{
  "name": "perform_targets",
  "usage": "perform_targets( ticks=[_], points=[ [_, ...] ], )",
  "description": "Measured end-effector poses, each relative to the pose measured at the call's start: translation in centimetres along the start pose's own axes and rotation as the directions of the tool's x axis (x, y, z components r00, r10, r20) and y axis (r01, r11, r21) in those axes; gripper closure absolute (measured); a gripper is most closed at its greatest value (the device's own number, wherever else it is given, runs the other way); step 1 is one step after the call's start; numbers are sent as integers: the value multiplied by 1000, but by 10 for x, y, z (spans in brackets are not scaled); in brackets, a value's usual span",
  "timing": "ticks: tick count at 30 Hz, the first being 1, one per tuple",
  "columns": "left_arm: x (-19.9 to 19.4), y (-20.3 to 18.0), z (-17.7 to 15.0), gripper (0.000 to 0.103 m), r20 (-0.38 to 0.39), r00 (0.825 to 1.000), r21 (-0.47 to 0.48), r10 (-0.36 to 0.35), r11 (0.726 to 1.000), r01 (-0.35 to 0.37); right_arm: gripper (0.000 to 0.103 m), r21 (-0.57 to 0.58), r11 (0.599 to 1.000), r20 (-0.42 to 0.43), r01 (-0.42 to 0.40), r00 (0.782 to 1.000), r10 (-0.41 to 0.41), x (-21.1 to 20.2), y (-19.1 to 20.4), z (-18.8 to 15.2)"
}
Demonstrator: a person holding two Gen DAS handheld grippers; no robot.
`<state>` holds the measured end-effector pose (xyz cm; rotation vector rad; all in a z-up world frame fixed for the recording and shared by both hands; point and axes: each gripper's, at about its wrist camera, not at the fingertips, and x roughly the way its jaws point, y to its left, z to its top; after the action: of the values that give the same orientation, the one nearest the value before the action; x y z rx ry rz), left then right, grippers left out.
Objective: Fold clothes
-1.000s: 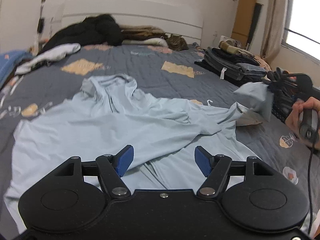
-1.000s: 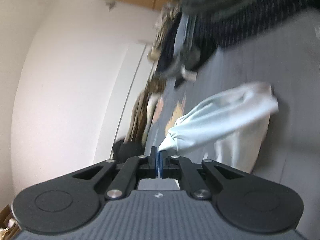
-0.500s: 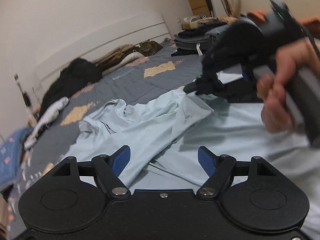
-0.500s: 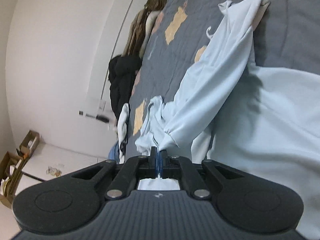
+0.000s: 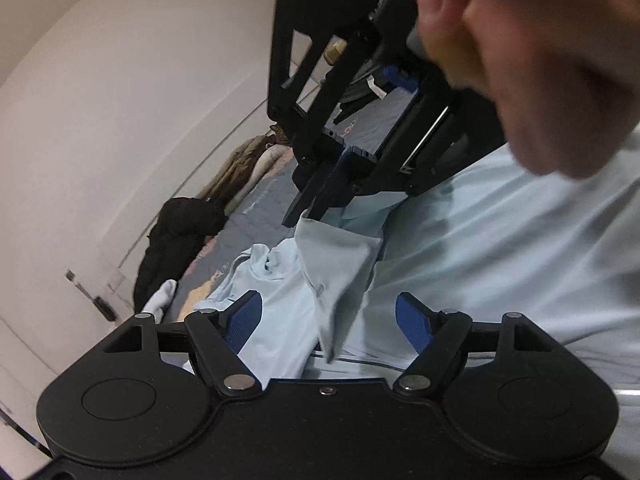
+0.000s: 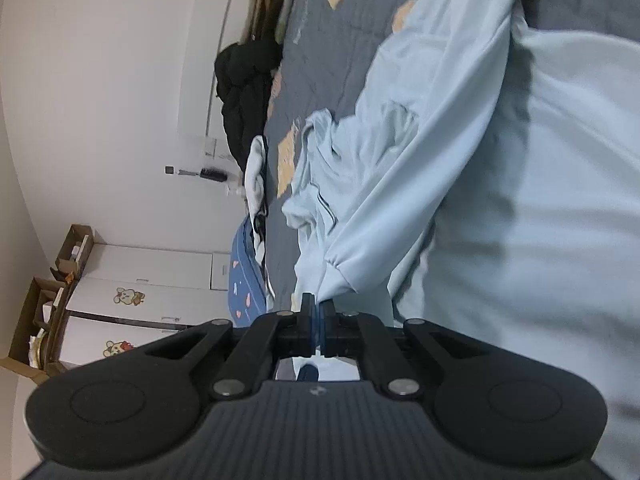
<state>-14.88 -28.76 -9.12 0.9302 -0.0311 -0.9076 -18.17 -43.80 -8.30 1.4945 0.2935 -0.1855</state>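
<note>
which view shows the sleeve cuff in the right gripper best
The left wrist view: it shows the right gripper from outside, shut on the sleeve cuff, with the cuff hanging over the light blue top. The right wrist view shows the cuff bunched at its own closed fingertips, partly hidden.

A plain white wall fills the left of the frame — white cabinets with cartoon stickers at lower left, open cardboard boxes beside them.

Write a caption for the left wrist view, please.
Right claw pinches the light blue shirt's sleeve cuff above the closing, empty left claw.
</note>
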Motion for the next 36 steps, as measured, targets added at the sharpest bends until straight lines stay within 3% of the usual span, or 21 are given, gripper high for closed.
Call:
perform_targets(
  ticks=[3,4,5,7,12,15,20,23,25,27,31,36],
  points=[
    [5,-1,1,47,-6,1000,7,5,1000,-5,101,6,1000,-23,4,1000,-4,1,-1,-3],
    [7,-1,2,59,-12,1000,3,0,1000,0,101,8,1000,-32,4,999,-4,1,-1,-4],
    [9,1,3,77,-21,1000,-3,-11,1000,10,101,13,1000,-37,5,999,-5,2,-2,-5],
    [13,3,4,94,-38,999,-13,-29,1000,28,100,14,1000,-55,7,998,-6,2,-2,-7],
    [13,16,-1,99,-52,998,13,-42,999,43,96,-3,999,-78,48,996,-48,2,1,-3],
    [11,21,-11,99,-66,996,76,-57,995,62,91,-38,995,-123,93,988,-97,4,2,3],
    [13,21,-31,99,-119,988,167,-99,979,118,65,-105,987,-166,124,976,-141,0,11,13],
    [10,19,-40,99,-132,985,218,-109,966,136,61,-140,984,-150,113,980,-134,-9,21,21],
    [5,17,-46,99,-106,990,307,-97,943,126,60,-154,982,-123,107,984,-126,-16,26,27],
    [0,16,-51,99,-58,995,421,-79,902,96,59,-158,982,-96,100,989,-116,-21,29,32],
    [1,33,-56,99,86,995,658,-47,753,-21,59,-146,983,-79,111,989,-123,-21,25,36],
    [20,87,-61,99,267,963,857,-46,469,-215,58,-137,984,-57,118,990,-127,-20,23,38]
  ],
)
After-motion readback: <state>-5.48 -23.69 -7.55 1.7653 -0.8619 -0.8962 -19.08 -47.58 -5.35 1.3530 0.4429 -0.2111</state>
